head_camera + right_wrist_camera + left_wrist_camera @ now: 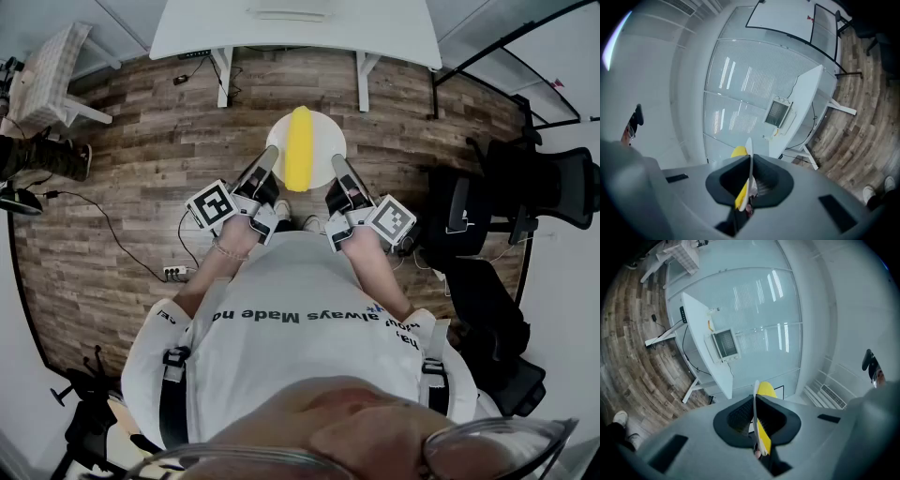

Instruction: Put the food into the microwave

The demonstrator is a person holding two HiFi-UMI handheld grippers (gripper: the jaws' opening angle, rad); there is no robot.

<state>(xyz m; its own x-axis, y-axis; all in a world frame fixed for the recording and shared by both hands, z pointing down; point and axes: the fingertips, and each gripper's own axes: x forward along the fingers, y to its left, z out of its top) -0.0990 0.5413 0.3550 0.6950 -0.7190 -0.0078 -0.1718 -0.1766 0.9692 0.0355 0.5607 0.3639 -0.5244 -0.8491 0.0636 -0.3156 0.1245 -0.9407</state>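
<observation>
In the head view a round white plate with a long yellow piece of food hangs in front of me above the wooden floor. My left gripper is shut on its left rim and my right gripper is shut on its right rim. The left gripper view has the plate edge-on between the dark pads, the food showing beyond. In the right gripper view the plate and food look the same. The microwave stands on a white table ahead.
The white table stands on angled legs at the far side of the floor. Black office chairs crowd the right. A power strip with cables lies on the floor at the left, and a checked stool stands at the far left.
</observation>
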